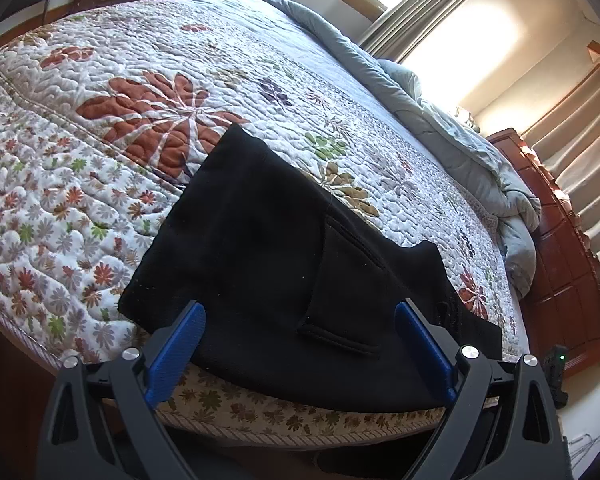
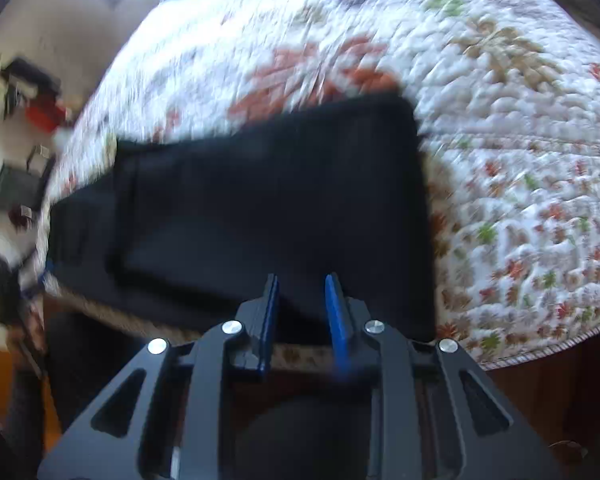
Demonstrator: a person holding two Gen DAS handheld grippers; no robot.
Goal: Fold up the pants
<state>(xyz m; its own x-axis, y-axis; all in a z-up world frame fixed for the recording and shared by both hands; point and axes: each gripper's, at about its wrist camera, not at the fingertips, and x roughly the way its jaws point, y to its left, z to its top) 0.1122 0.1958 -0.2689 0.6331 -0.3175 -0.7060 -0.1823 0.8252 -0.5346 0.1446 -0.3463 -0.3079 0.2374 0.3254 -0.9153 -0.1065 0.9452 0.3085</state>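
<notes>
Black pants (image 1: 268,248) lie folded on the flowered quilt (image 1: 100,128) near the bed's front edge, a pocket seam showing on top. My left gripper (image 1: 300,312) is wide open just in front of the pants, its blue pads (image 1: 176,348) on either side of the near edge, holding nothing. In the blurred right wrist view the pants (image 2: 260,200) lie as a dark slab on the quilt (image 2: 520,160). My right gripper (image 2: 302,284) is partly open with a narrow gap, over the pants' near edge, empty.
A grey-blue duvet (image 1: 440,128) is bunched along the far right side of the bed. A red-brown wooden cabinet (image 1: 560,260) and curtains stand to the right. The bed's front edge (image 1: 300,420) is directly below the left gripper. Furniture stands at left (image 2: 24,128).
</notes>
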